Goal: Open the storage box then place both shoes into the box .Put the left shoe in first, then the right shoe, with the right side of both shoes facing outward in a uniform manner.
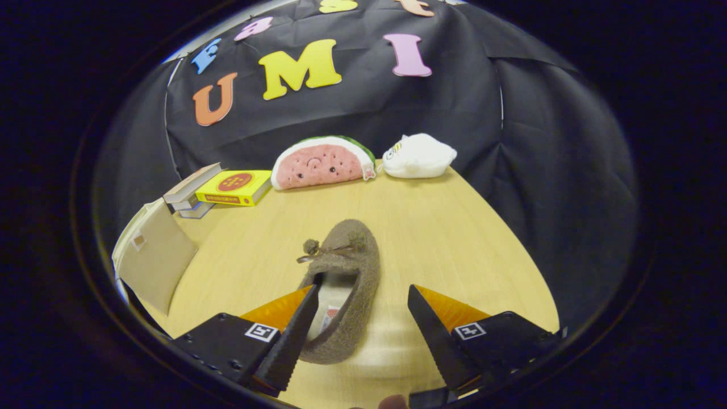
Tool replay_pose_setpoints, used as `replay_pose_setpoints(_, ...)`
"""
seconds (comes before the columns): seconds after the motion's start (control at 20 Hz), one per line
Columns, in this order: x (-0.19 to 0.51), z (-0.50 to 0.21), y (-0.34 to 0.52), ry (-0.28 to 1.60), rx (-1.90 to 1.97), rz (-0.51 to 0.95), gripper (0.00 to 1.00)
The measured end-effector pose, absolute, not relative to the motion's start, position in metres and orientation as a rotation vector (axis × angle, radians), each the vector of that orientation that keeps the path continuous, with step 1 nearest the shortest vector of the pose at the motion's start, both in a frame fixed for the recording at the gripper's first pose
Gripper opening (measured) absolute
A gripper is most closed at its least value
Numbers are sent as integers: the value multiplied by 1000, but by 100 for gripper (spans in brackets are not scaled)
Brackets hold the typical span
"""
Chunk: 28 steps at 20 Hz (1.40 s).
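Your gripper [360, 318] stands wide open, holding nothing. The left finger [295, 335] sits inside or at the rim of the shoe's opening; the right finger [434, 335] is off to the shoe's outer side, apart from it, over bare table [454, 238].

One brown fuzzy slipper [346, 284] lies on the table, heel toward you, toe pointing away, with a small bow and pompom [310, 246] on the vamp. It lies partly between your fingers, nearer the left one. You can't tell from here whether it is the left or the right shoe.

Progress, as judged: a beige flat panel [156, 261] stands at the left table edge, possibly the storage box or its lid; whether it is open can't be told. One shoe left on the table means the task is at best half done, and you look set for the grasp.

Writing: a tag inside the slipper [329, 318] is too small to read. The yellow book [234, 186] carries a red round emblem, its text illegible. Square markers sit on both fingers.

Beyond: stacked books [190, 196], a watermelon plush [321, 162], a white plush [418, 155].
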<state>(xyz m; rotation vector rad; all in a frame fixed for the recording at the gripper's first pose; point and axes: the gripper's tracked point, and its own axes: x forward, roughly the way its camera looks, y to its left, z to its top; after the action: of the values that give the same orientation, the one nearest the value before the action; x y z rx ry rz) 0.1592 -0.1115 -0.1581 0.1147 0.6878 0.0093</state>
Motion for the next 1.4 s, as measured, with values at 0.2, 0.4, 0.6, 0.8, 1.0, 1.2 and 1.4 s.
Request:
replay_pose_setpoints(0.2, 166, -177, -104, 729, 193, -7, 77)
replay_pose_setpoints(0.4, 168, -184, -111, 752, 210, -64, 29)
replay_pose_setpoints(0.6, 163, -180, -101, 736, 376, -52, 0)
replay_pose_setpoints(0.8, 149, -166, -86, 702, 486, -51, 0)
replay_pose_setpoints(1.0, 131, -125, -41, 688, 561, -4, 0)
replay_pose_setpoints(1.2, 123, -63, 27, 650, 594, 56, 0)
replay_pose_setpoints(1.4, 120, -8, 115, 655, 618, 153, 0)
